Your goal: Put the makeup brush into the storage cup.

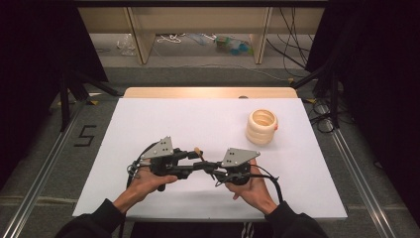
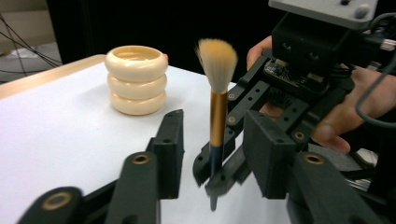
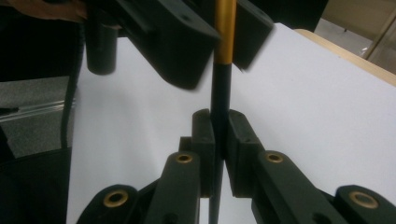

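right gripper (image 3: pixel 219 140): jaws closed on brush (image 2: pixel 215 107) handle, brush held upright
left gripper (image 2: pixel 212 149): jaws spread wide, brush flanked, untouched
ring stack (image 2: pixel 136 79): beyond fingertips, apart

Two handheld grippers, both matte black plastic. The left gripper (image 1: pixel 190 157) and right gripper (image 1: pixel 210 170) each carry a grey three-cornered plate on top, dotted with small dark screws. Brass-coloured rivets mark the jaw linkages. Black cables trail from each. The person wears dark long sleeves (image 1: pixel 94 220); their hands are bare.
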The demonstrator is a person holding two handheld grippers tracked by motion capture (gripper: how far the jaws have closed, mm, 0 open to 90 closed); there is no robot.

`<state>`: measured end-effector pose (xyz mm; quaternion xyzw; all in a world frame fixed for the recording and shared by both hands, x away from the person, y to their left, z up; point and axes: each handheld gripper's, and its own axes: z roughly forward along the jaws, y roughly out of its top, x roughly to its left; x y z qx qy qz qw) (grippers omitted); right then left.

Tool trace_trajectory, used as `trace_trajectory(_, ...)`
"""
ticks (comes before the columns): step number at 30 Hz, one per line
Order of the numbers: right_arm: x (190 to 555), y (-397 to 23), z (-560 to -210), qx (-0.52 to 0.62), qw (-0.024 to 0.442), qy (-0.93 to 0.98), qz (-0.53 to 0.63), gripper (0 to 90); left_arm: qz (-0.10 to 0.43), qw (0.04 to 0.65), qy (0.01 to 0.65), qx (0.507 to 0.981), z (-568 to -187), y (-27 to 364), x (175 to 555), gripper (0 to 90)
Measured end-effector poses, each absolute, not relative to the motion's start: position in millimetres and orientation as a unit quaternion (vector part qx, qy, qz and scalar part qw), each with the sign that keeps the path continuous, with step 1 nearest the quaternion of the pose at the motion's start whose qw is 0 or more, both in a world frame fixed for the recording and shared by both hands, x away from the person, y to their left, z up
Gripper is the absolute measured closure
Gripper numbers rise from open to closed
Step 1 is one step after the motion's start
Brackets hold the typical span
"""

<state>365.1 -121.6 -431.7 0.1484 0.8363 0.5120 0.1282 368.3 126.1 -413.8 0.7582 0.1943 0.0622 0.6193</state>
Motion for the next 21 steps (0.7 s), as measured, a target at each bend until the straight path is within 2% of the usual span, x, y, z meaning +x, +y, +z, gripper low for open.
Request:
trace_trajectory(5,372.5,-137.7,-432.0,0.175,0.137,0.829,0.513,83.5,0.08,0.616,0.21,0.755,-417.1,137.3,365.9,40.6)
trace_trajectory(10,378.7,-150.3,-428.8,0.192,0.15,0.819,0.52,83.5,0.111,0.609,0.218,0.754,-418.9,145.2,363.4,32.4)
trace_trajectory(21,383.9,-160.9,-425.7,0.212,0.159,0.812,0.519,83.5,0.162,0.601,0.247,0.743,-424.6,167.6,364.5,24.0)
